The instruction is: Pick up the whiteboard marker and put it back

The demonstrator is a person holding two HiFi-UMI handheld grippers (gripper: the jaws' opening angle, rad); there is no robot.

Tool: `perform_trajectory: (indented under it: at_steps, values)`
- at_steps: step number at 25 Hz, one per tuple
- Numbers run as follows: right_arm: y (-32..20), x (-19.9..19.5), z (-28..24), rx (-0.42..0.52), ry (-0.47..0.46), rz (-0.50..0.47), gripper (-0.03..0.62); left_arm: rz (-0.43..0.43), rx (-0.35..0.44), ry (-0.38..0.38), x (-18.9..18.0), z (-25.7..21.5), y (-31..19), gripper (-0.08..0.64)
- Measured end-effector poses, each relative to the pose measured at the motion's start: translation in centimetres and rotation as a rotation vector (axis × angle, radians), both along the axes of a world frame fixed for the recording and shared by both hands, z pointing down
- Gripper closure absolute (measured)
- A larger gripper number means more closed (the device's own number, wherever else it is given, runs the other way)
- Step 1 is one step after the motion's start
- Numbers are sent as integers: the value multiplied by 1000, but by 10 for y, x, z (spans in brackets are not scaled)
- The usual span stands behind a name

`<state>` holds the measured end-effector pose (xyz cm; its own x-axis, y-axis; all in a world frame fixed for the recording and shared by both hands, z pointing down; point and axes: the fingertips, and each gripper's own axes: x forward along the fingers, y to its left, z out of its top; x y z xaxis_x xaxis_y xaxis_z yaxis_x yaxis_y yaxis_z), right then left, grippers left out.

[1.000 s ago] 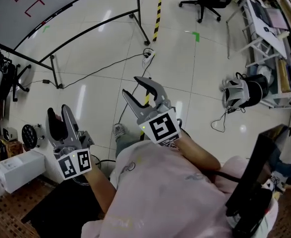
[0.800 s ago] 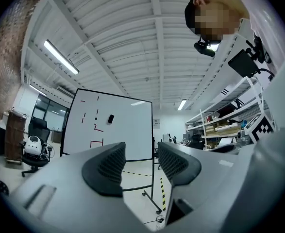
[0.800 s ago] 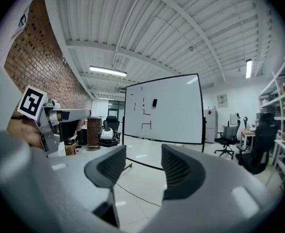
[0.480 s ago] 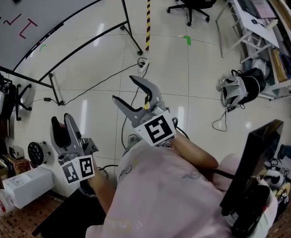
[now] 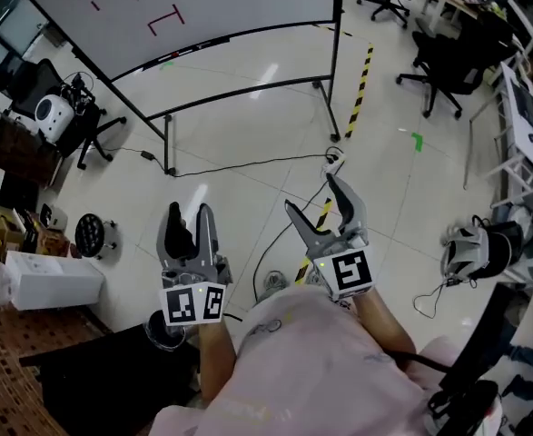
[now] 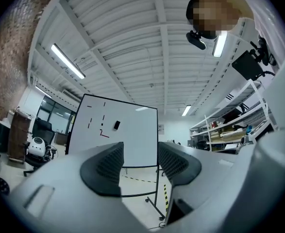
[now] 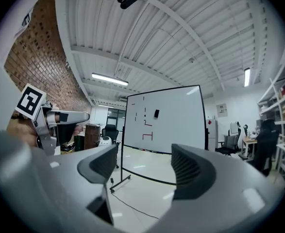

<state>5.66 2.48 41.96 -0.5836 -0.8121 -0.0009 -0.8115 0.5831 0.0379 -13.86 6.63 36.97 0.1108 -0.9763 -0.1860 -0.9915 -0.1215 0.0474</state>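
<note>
The left gripper was held up at the near left, its pads a narrow gap apart with nothing between them; only the far whiteboard showed through the gap. The right gripper, just right of it and a little farther out, had just been opening its jaws. They stood wide apart and empty, with bare floor and the whiteboard beyond them. Both grippers pointed toward the whiteboard, which stood on a wheeled frame at the far left and bore red and black strokes and a small black block. The marker could not be made out in any view, and neither gripper had hold of it. A cable ran across the floor below the frame, and a yellow-and-black strip lay to its right. Office chairs stood far right, and a white box lay near left.
</note>
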Motion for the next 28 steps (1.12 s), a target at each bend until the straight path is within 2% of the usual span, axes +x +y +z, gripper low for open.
perform_trajectory:
  at_steps: [4,11,22,28]
  values:
    - [1,-24,6,-11,29,-30,247,-37,5,0,-26,-1,14,348]
    - [8,-49,4,-9,51,-67,247,-74,8,19,-49,-1,30,348]
    - [3,-44,-1,-14,43,-52,247,-46,23,12,-45,-5,22,348]
    - [1,-49,3,18,130,-74,247,-30,18,18,-43,-1,13,348]
